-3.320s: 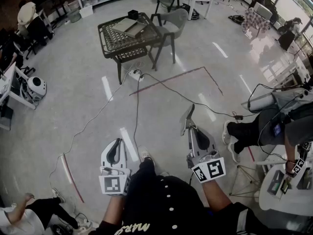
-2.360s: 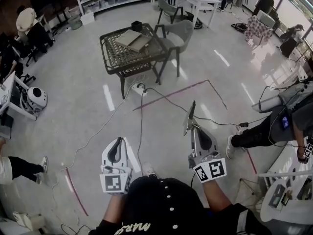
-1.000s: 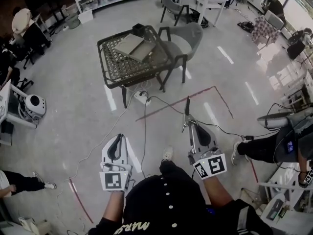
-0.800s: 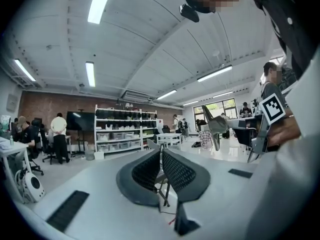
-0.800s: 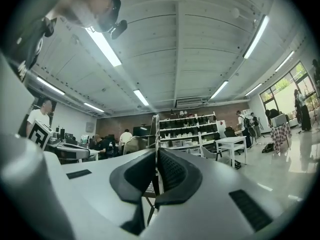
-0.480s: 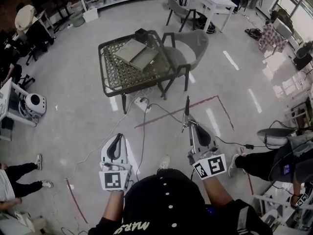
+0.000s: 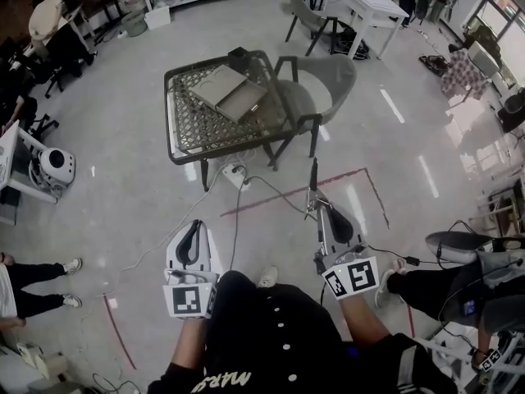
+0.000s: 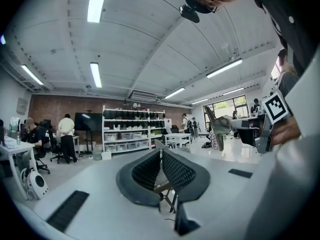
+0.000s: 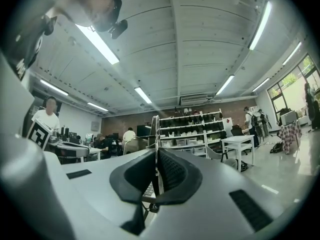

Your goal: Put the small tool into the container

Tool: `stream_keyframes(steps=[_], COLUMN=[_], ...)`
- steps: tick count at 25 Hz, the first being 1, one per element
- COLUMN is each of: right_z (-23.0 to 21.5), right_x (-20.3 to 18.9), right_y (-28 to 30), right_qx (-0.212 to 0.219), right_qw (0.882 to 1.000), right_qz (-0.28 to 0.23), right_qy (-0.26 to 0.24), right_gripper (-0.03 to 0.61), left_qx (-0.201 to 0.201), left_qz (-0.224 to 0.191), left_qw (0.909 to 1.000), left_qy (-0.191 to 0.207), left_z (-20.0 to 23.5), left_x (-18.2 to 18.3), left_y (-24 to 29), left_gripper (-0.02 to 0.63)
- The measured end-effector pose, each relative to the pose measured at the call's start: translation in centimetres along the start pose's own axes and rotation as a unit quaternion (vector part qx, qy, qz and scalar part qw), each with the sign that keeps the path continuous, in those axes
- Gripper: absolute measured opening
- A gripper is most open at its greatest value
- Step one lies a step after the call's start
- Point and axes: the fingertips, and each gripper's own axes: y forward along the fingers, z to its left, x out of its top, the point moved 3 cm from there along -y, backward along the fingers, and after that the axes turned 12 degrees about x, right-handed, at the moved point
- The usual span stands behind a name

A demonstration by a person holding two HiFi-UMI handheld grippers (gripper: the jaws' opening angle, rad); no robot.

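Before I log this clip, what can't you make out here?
- Type of small tool: head view, too small and dark; right gripper view, edge-on in the right gripper.
- Whether the container on the table is open: head view, too far.
- The black item at the table's far corner: head view, too small.

I see a glossy grey floor [image 7: 123,179] mirroring the lights. The surface [image 7: 193,125] has a rough woven mesh top. The left hand-held gripper [image 8: 161,156] and right hand-held gripper [image 9: 156,156] show smooth, matt, pale plastic shells and black dimpled pads [image 8: 177,171]. The small tool [image 9: 155,129] looks metallic.
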Motion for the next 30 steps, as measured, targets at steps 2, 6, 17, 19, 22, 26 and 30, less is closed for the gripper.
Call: stream_keyframes(steps=[2, 6, 17, 19, 22, 26, 30], right_z=[-0.5, -1.5, -6.2, -7.3, -8.9, -10.8, -12.1], right_x=[-0.2, -0.5, -1.4, -1.7, -2.1, -1.8, -2.3], right_y=[0.5, 2.3, 11.3, 13.3, 16.1, 19.7, 22.7], right_qx=[0.000, 0.002, 0.003, 0.002, -0.001, -0.002, -0.005], right_qw=[1.000, 1.000, 1.000, 1.000, 1.000, 1.000, 1.000], right_qz=[0.003, 0.006, 0.009, 0.010, 0.011, 0.009, 0.008], right_qy=[0.000, 0.002, -0.001, -0.001, 0.000, 0.000, 0.001], right_gripper=[0.018, 0.018, 0.018, 0.018, 0.018, 0.018, 0.018], left_qx=[0.003, -0.008, -0.017, -0.019, -0.020, -0.024, -0.029], left_qz=[0.005, -0.004, -0.014, -0.019, -0.015, -0.023, -0.028], left_qw=[1.0000, 0.9999, 0.9997, 0.9995, 0.9996, 0.9991, 0.9989], left_qy=[0.000, -0.004, -0.009, -0.014, -0.014, -0.028, -0.026], left_z=[0.2, 0.5, 2.7, 3.3, 4.1, 4.9, 5.8], left_x=[-0.2, -0.4, 0.7, 0.6, 0.5, 1.9, 2.1], left_y=[0.5, 2.2, 13.0, 15.2, 18.3, 22.4, 25.5], left_gripper=[0.039, 0.039, 0.038, 0.038, 0.038, 0.038, 0.039])
